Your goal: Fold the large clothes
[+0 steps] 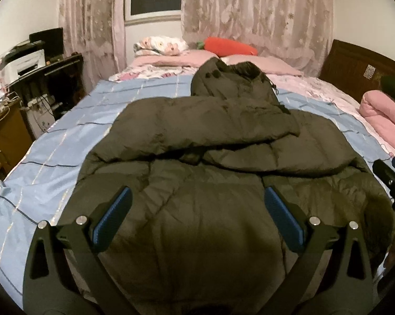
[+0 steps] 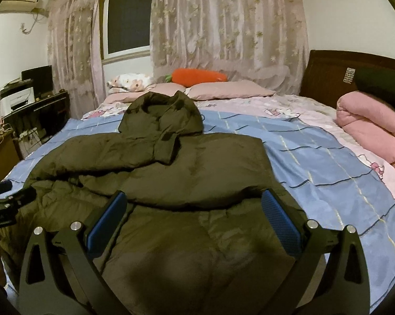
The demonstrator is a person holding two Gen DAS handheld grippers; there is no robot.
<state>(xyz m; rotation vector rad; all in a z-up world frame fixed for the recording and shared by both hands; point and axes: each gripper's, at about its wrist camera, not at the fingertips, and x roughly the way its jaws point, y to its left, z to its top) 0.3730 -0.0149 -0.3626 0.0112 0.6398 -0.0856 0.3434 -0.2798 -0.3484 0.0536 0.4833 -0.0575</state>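
A dark olive puffer jacket point(image 1: 210, 157) lies flat on the bed, hood point(image 1: 231, 81) pointing to the far end, both sleeves folded across its chest. It also shows in the right wrist view point(image 2: 171, 162). My left gripper point(image 1: 197, 197) is open, hovering over the jacket's lower left part, holding nothing. My right gripper point(image 2: 195, 202) is open over the jacket's lower right part, holding nothing. The right gripper's tip shows at the right edge of the left wrist view point(image 1: 391, 183); the left gripper's tip shows at the left edge of the right wrist view point(image 2: 8, 194).
The bed has a blue striped sheet point(image 1: 74, 141). Pink pillows point(image 2: 229, 90) and an orange carrot plush point(image 2: 200, 77) lie at the far end. A rolled pink quilt point(image 2: 370, 128) lies at the right. A desk with a printer point(image 1: 26, 65) stands left of the bed.
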